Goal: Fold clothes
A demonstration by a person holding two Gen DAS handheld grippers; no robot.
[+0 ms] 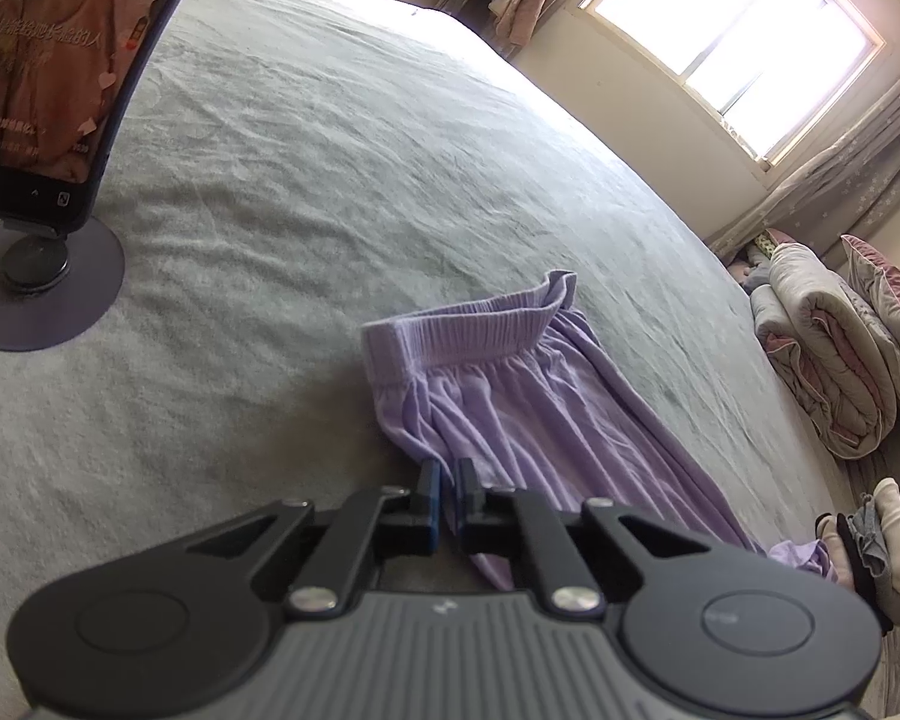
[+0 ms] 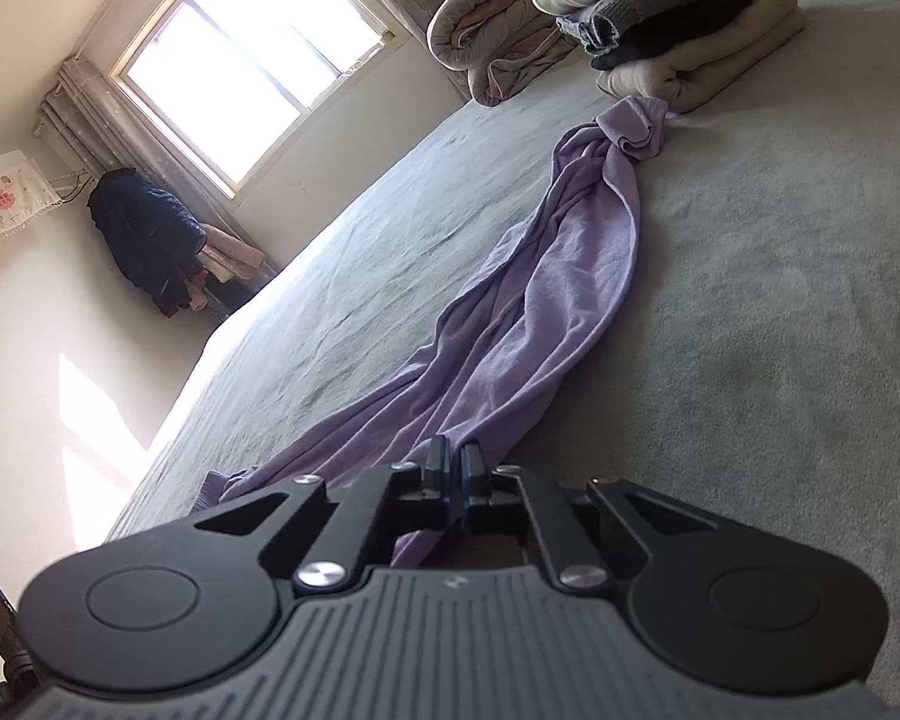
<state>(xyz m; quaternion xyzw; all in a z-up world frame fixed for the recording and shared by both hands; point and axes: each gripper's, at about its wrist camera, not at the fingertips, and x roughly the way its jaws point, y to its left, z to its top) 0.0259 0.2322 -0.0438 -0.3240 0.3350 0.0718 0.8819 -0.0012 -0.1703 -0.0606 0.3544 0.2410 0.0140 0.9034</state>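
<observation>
Lying across the grey bedspread (image 1: 330, 180) at lower centre of the left wrist view, the lilac trousers (image 1: 510, 408) have their side edge clenched in the left gripper (image 1: 448, 480). Right wrist view: the right gripper (image 2: 452, 468) at lower centre pinches the same trousers' (image 2: 540, 312) cloth, which stretches toward the folded clothes pile (image 2: 690, 30) at upper right.

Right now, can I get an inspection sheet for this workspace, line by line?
Surface: grey bedspread, wrinkled.
Job's things: lilac trousers lying stretched out, waistband up, legs twisted and bunched.
Clutter: phone on a stand, screen lit; folded clothes pile; rolled quilt.
Grippers: left gripper shut on the trousers' edge near the waistband; right gripper shut on the trousers' fabric further along.
Cables: nothing seen.
Surroundings: bright window, curtains, dark jacket hanging in the corner.
</observation>
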